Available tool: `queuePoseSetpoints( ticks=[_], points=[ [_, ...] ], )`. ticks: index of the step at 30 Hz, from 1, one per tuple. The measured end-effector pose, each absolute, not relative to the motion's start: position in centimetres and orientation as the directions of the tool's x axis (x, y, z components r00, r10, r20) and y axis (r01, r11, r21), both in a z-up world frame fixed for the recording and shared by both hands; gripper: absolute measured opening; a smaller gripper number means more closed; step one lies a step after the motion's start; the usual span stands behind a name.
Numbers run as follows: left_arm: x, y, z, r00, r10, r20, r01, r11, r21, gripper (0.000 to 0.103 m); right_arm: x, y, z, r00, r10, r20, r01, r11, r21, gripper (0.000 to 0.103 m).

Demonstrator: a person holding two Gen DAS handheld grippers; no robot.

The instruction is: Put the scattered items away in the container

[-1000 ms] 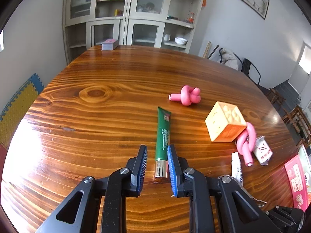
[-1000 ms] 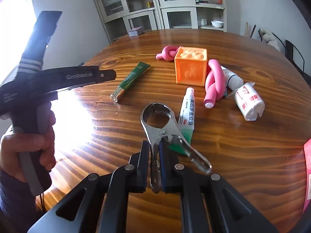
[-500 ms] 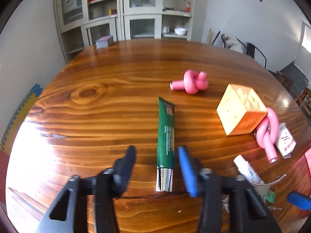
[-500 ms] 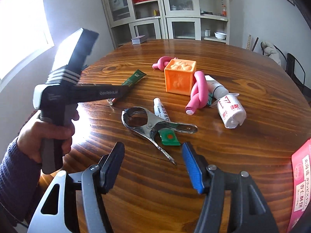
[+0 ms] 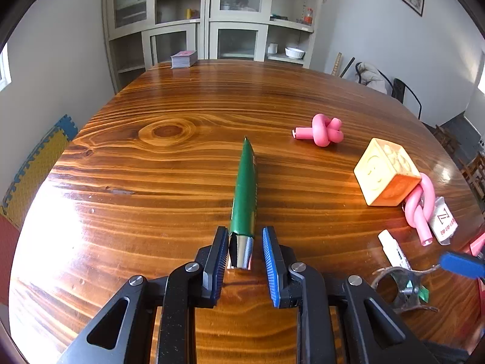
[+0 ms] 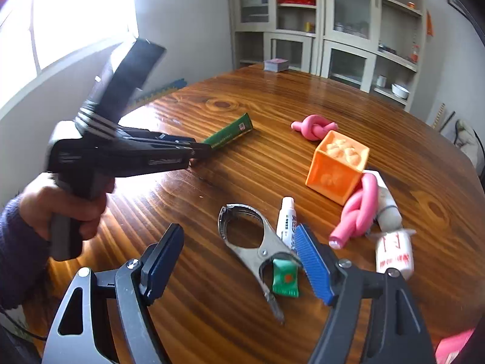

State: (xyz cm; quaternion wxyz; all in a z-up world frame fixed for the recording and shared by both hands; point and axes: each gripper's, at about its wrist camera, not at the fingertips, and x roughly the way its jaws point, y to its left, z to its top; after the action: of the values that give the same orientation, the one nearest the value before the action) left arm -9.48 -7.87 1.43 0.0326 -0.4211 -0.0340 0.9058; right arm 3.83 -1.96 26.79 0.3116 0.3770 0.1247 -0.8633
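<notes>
A green tube [image 5: 244, 194] with a silver cap lies on the wooden table [image 5: 182, 163]; it also shows in the right wrist view [image 6: 229, 131]. My left gripper [image 5: 245, 256] is open, its jaws either side of the silver cap, the left pad touching or nearly so. My right gripper [image 6: 242, 261] is wide open above a metal spring clamp [image 6: 254, 242] and a small white tube [image 6: 286, 220]. An orange cube [image 5: 386, 173] stands at the right, also in the right wrist view [image 6: 338, 166]. No container shows.
A pink knotted foam stick [image 5: 322, 127] lies beyond the green tube. A second pink knot [image 6: 357, 209] and a white packet [image 6: 394, 251] lie by the cube. A pink box edge [image 6: 451, 345] is at the near right. A card deck [image 5: 183, 59] sits at the far edge.
The left gripper opened, then narrowed around the green tube's cap. The right gripper let go of the metal clamp, opened wide and pulled back and up.
</notes>
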Motion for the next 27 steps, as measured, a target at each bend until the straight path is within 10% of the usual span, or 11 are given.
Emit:
queuePoseSetpoints(
  ticks=[6, 10, 18, 19, 22, 27],
  points=[
    [-8.0, -6.7, 1.9, -0.652, 0.12, -0.749, -0.078, -0.993, -0.092, 0.025, 1.3, -2.2, 24.1, -0.477, -0.389, -0.788, 0.601, -0.798, 0.03, 0.078],
    [-8.3, -6.5, 1.7, -0.649, 0.119, -0.752, -0.08, -0.993, -0.089, 0.025, 2.5, -1.6, 23.8, -0.476, -0.347, -0.808, 0.564, -0.826, 0.022, 0.048],
    [-9.1, -7.6, 1.6, -0.636, 0.124, -0.762, -0.037, -0.991, -0.131, 0.026, 6.2, -0.7, 24.7, -0.452, -0.396, -0.8, 0.503, -0.853, 0.138, 0.043],
    [-9.1, -7.7, 1.6, -0.633, 0.128, -0.764, -0.035, -0.99, -0.138, 0.029, 6.5, -0.4, 24.9, -0.462, -0.395, -0.794, 0.498, -0.856, 0.137, 0.043],
    [-9.1, -7.9, 1.8, -0.647, 0.117, -0.753, -0.019, -0.99, -0.138, 0.086, 7.2, 0.3, 25.5, -0.496, -0.398, -0.772, 0.475, -0.868, 0.142, 0.043],
    [-9.4, -7.3, 2.9, -0.686, 0.088, -0.723, -0.029, -0.995, -0.094, 0.09, 7.1, 2.5, 26.1, -0.526, -0.438, -0.729, 0.422, -0.879, 0.224, 0.043]
  ],
)
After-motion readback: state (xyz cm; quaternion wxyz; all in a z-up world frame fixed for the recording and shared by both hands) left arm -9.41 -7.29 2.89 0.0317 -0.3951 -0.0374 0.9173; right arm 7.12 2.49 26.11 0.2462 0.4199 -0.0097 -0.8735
